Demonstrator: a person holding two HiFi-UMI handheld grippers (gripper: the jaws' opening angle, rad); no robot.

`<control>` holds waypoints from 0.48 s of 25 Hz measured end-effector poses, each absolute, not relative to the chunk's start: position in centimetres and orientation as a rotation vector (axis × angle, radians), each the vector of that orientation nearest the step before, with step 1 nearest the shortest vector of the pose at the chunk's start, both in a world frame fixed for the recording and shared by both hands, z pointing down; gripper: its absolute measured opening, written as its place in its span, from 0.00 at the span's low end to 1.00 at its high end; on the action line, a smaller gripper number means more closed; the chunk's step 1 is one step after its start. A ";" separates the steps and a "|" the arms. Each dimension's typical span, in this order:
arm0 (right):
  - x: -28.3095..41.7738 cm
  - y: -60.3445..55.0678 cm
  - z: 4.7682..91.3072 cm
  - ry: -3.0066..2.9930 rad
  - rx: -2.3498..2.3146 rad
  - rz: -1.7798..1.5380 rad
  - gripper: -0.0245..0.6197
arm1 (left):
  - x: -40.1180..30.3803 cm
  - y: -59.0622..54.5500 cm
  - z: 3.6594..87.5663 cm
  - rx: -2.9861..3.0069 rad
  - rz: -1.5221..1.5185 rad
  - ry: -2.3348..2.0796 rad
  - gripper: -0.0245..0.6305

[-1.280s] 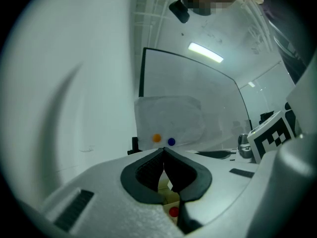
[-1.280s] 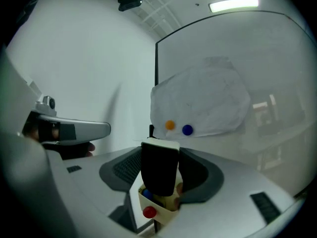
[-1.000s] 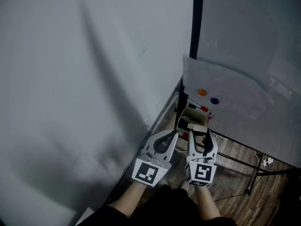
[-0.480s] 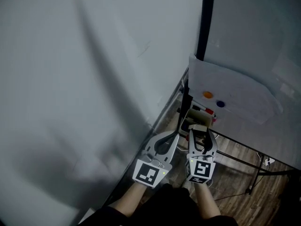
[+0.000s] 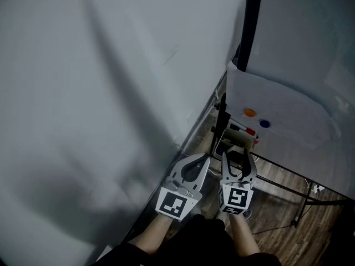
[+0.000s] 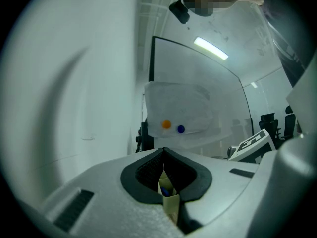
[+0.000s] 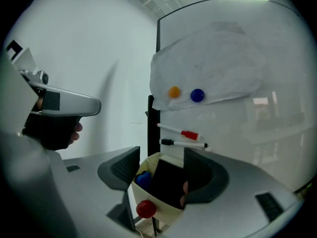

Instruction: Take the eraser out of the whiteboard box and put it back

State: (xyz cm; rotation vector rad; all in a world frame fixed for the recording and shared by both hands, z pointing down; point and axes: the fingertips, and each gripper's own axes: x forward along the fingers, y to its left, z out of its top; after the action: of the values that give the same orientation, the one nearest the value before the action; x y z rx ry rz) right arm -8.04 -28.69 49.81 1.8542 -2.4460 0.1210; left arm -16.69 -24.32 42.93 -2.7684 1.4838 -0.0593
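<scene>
A cream whiteboard box [image 7: 148, 217] hangs at the board's lower left corner, with the black eraser [image 7: 168, 182] standing inside it beside a blue magnet [image 7: 143, 179]. A red magnet [image 7: 146, 208] sticks to the box front. My right gripper [image 7: 162, 155] is open, and its jaws have just been opening; box and eraser stand between them, pads apart from both. In the head view the right gripper [image 5: 238, 158] reaches over the box [image 5: 244, 141]. My left gripper [image 5: 207, 158] sits just left of it, shut with nothing held [image 6: 164, 151].
A white sheet [image 5: 277, 115] is pinned to the whiteboard by an orange magnet [image 5: 250, 113] and a blue one [image 5: 265, 124]. Two markers [image 7: 181, 132] cling to the board above the box. The black frame post [image 5: 252, 21] and grey wall [image 5: 111, 93] lie left; stand legs [image 5: 299, 195] cross the wooden floor.
The board and box have slid right and down in the head view. The right jaws stand slightly wider around the box. The left gripper stays shut beside it.
</scene>
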 end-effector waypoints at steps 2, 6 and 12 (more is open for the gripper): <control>-7.9 -28.7 49.9 -2.438 1.866 0.119 0.42 | -16.7 -24.4 43.0 -2.773 -0.057 1.485 0.04; -7.7 -28.8 49.8 -2.428 1.880 0.105 0.42 | -17.0 -24.6 43.2 -2.776 -0.053 1.489 0.04; -7.2 -28.4 48.3 -2.459 1.873 0.102 0.42 | -16.3 -24.8 42.8 -2.779 -0.045 1.472 0.04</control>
State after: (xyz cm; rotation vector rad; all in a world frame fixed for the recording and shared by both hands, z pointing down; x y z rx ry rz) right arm -7.20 -28.43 48.29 1.8731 -2.4591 0.1017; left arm -16.33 -24.76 42.85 -2.7790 1.4723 -0.0446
